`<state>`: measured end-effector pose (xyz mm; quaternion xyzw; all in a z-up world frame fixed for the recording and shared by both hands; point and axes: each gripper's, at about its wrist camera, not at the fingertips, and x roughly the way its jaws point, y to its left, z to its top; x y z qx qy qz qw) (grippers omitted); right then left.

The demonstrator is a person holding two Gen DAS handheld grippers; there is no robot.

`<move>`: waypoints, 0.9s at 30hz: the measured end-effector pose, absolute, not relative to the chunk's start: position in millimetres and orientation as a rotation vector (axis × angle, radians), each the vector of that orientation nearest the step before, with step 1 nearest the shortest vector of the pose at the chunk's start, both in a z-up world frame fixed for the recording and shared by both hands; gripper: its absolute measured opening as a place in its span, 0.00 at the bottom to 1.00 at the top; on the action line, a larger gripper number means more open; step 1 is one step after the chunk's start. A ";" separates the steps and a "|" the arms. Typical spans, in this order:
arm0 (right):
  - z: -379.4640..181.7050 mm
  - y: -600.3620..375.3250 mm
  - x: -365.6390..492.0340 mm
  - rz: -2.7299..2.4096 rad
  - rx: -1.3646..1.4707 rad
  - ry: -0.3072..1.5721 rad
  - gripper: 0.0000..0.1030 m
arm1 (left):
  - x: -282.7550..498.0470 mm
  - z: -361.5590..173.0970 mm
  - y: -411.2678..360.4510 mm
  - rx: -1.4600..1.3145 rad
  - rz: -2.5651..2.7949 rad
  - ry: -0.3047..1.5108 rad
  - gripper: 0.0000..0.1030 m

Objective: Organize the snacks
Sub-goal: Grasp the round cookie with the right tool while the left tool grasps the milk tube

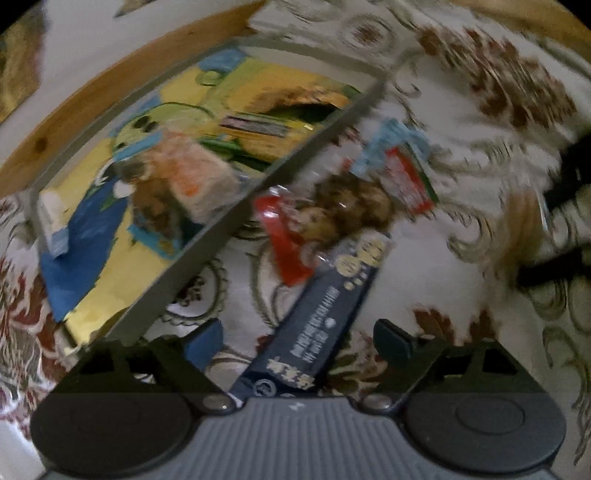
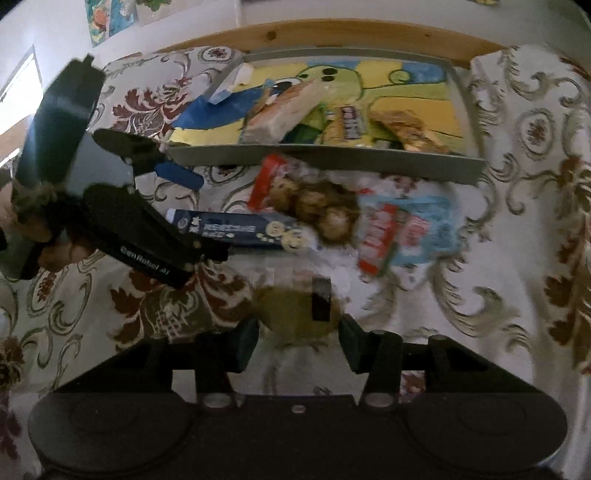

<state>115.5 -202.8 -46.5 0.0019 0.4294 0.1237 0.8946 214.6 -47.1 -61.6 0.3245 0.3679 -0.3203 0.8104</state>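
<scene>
A grey tray (image 1: 221, 229) (image 2: 325, 157) with a yellow cartoon lining holds several snack packs. On the cloth beside it lie a navy box (image 1: 317, 314) (image 2: 236, 229), a clear bag of brown cookies with a red edge (image 1: 343, 210) (image 2: 317, 210) and a light blue and red pack (image 1: 402, 166) (image 2: 402, 232). My left gripper (image 1: 299, 343) (image 2: 184, 206) is open, its fingers on either side of the navy box's near end. My right gripper (image 2: 297, 341) is open around a clear-wrapped yellowish cookie (image 2: 295, 310) on the cloth.
A floral tablecloth (image 2: 517, 221) covers the table. A wooden edge (image 2: 332, 33) and a white wall run behind the tray. The right gripper's dark body (image 1: 569, 206) shows at the right edge of the left wrist view.
</scene>
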 end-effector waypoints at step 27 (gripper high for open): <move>-40.9 -234.0 107.9 0.180 0.141 0.811 0.48 | 215.7 -64.1 -65.7 0.420 -0.562 1.217 0.48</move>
